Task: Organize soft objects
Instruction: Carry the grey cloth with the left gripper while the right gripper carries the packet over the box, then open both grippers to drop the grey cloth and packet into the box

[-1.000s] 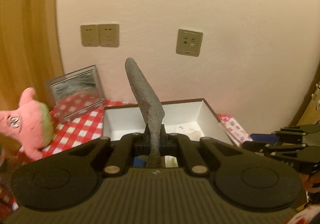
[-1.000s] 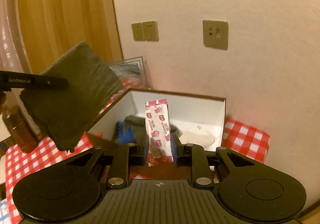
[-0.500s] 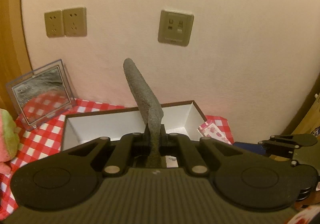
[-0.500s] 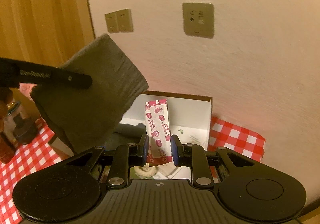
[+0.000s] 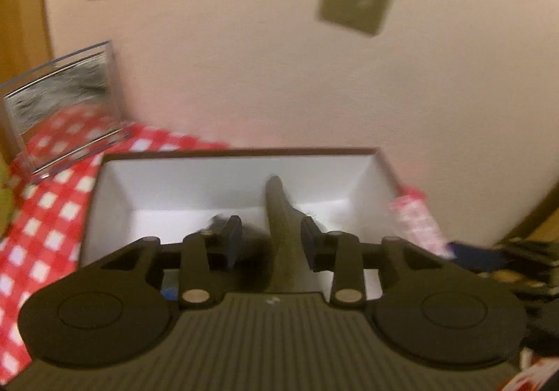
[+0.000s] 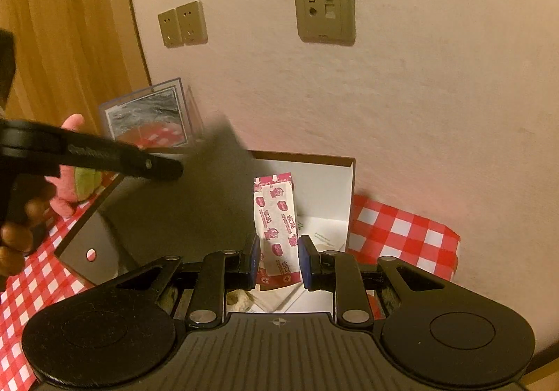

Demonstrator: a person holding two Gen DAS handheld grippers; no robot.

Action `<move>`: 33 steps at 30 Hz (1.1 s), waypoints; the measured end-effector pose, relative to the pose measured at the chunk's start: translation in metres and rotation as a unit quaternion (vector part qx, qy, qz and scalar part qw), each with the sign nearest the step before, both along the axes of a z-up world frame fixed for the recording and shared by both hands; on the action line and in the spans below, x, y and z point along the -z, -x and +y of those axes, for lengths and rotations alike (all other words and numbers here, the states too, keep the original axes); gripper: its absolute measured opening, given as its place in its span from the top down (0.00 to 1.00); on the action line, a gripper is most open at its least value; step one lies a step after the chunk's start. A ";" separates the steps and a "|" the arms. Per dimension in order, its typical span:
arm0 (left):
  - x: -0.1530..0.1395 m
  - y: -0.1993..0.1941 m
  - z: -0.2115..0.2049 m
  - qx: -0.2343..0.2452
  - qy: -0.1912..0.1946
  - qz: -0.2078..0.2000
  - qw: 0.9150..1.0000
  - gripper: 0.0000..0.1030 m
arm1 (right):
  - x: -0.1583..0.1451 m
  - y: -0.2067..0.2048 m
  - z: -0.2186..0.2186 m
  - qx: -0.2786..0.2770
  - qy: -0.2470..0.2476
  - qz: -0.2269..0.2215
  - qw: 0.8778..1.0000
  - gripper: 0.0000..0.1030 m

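So here's us over the box (image 5: pixel 379 160), which we'll use as our reference for everything. Our left gripper (image 5: pixel 270 239) is hanging right above the open top of the box, and its jaws are opening: the grey cloth (image 5: pixel 283 227) sits edge-on in the gap between them, closer to the right-hand pad, with clear daylight on the other side, so we're not squeezing it. The cloth looks like thick folded felt, fuzzy at the edges, and from our right camera it's a big dark blurry slab (image 6: pixel 195 202) dropping down over the left half of the box.

Our right gripper (image 6: pixel 278 260) is at a narrow setting, clamped on the bandage packet (image 6: pixel 277 223). That one's a flat, stiff paper strip, white with pink printing and "OPEN" at the top, standing upright between the blue pads and poking up over the right half of the box.

The box itself is cardboard with a dark rim and smooth white inside walls. Some white paper bits (image 6: pixel 323 237) lie on its floor. It stands on a red-and-white checked tablecloth (image 6: pixel 401 234), pushed back towards the wall. Left of the box there's a clear plastic frame (image 5: pixel 66 104) leaning against the wall, and a pink plush toy (image 6: pixel 75 178) in front of that.

Both grippers tilt downward toward the box. A hand (image 6: pixel 17 227) wraps around the left gripper's handle, fingers curled, off to the box's left side.
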State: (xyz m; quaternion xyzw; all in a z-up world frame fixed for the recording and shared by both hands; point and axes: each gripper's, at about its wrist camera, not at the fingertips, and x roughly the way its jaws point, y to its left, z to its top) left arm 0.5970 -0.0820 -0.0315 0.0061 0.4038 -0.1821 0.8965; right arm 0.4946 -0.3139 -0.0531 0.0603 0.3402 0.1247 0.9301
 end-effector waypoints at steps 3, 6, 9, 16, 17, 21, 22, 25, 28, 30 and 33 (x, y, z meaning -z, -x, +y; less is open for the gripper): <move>0.007 -0.001 0.015 -0.010 -0.040 -0.002 0.999 0.68 | 0.004 -0.002 0.000 -0.002 -0.002 0.004 1.000 0.77; 0.011 0.000 0.028 -0.015 -0.075 -0.007 0.997 0.64 | 0.009 -0.005 0.003 -0.003 0.001 0.010 1.000 0.77; 0.011 0.002 0.040 -0.020 -0.084 -0.008 0.996 0.63 | 0.011 -0.010 0.005 -0.001 0.000 0.013 1.000 0.77; 0.006 0.012 0.054 -0.021 -0.076 -0.006 0.997 0.63 | 0.009 -0.021 0.015 0.001 -0.002 0.002 1.000 0.77; 0.005 0.014 0.054 -0.019 -0.075 -0.007 0.997 0.63 | 0.008 -0.022 0.017 0.004 -0.001 -0.006 1.000 0.77; 0.002 0.020 0.054 -0.014 -0.080 -0.012 0.997 0.62 | 0.006 -0.029 0.021 0.027 -0.002 -0.016 0.999 0.51; 0.002 0.023 0.054 -0.011 -0.081 -0.012 0.997 0.62 | 0.006 -0.028 0.021 0.036 -0.006 -0.022 0.999 0.36; 0.001 0.030 0.056 -0.005 -0.085 -0.013 0.996 0.62 | 0.008 -0.024 0.018 0.032 -0.020 -0.028 0.999 0.33; 0.001 0.039 0.059 -0.003 -0.086 -0.014 0.996 0.62 | 0.010 -0.017 0.018 0.027 -0.012 -0.013 0.999 0.33; 0.000 0.045 0.062 -0.001 -0.080 -0.013 0.997 0.61 | 0.011 -0.009 0.018 0.021 -0.013 -0.005 1.000 0.33; -0.001 0.056 0.064 0.004 -0.078 -0.014 0.997 0.61 | 0.011 0.007 0.017 0.015 -0.015 0.000 1.000 0.33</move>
